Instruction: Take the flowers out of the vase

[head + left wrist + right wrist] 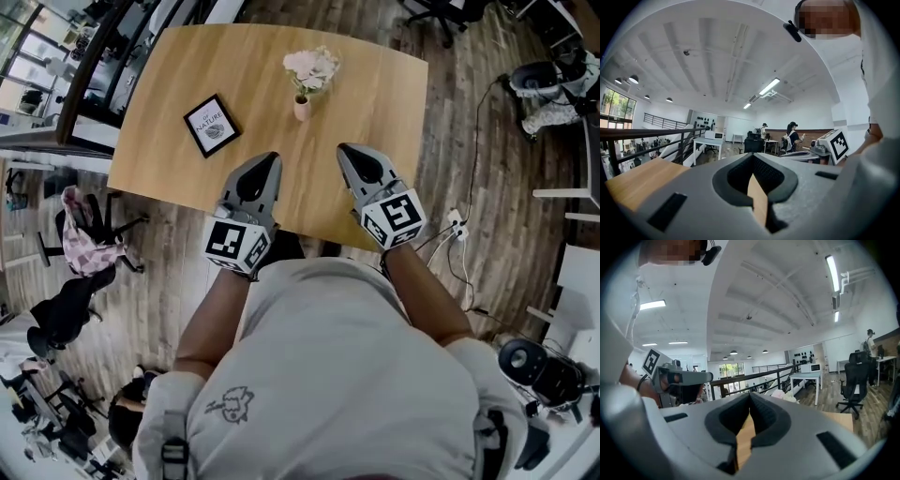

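Looking down from the head view, I hold my left gripper (273, 157) and my right gripper (343, 149) side by side over the near edge of the wooden desk (375, 89), both pointing toward its far side. Whether either one touches the wood cannot be told.

Left gripper view: my fingers (776, 176) are pressed together at the tips. Nothing lies between them, and only desk wood shows through the slit behind the tips.

Right gripper view: my fingers (768, 420) likewise meet at the tips and pinch nothing.

The flowers (311, 66), a pale pink and white bunch, stand in the small pink vase (302, 108). The vase is upright on the far middle of the desk, well apart from both grippers and roughly in line with the gap between them.

A black-framed picture (211, 125) lies flat on the desk to the left of the vase, apart from it and far of my left gripper.
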`<state>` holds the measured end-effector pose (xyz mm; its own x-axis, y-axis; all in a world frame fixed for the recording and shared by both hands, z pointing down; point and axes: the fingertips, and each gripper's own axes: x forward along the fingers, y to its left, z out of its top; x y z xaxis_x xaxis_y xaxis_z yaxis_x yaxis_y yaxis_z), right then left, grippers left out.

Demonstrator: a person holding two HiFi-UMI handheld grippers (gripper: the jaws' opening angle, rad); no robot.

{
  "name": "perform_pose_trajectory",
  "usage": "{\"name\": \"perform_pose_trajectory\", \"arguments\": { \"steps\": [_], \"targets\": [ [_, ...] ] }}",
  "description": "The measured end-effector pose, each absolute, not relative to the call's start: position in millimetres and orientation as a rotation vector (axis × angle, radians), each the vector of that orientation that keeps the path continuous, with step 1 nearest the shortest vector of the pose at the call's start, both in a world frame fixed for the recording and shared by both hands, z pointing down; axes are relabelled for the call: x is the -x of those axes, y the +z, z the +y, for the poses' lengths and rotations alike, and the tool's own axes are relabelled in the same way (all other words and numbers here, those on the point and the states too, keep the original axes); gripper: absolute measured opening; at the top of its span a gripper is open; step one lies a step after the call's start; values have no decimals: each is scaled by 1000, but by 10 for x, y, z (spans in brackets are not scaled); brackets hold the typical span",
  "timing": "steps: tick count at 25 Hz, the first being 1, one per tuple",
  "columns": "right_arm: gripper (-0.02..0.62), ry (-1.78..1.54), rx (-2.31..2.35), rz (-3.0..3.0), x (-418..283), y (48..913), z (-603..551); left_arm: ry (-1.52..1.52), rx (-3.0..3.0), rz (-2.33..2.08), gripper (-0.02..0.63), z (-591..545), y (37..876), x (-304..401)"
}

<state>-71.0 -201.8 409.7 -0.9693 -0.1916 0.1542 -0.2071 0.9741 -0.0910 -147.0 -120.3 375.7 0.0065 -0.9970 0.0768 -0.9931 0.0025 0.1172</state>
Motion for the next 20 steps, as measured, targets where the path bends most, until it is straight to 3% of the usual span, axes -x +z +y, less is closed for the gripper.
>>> {"name": "perform_pose_trajectory", "arguments": {
  "steps": [20],
  "targets": [
    [132,433,-666,-2767,1814,5387,-2602,56,-2280,-1802,2,-1980,4460,2504]
  ]
}}
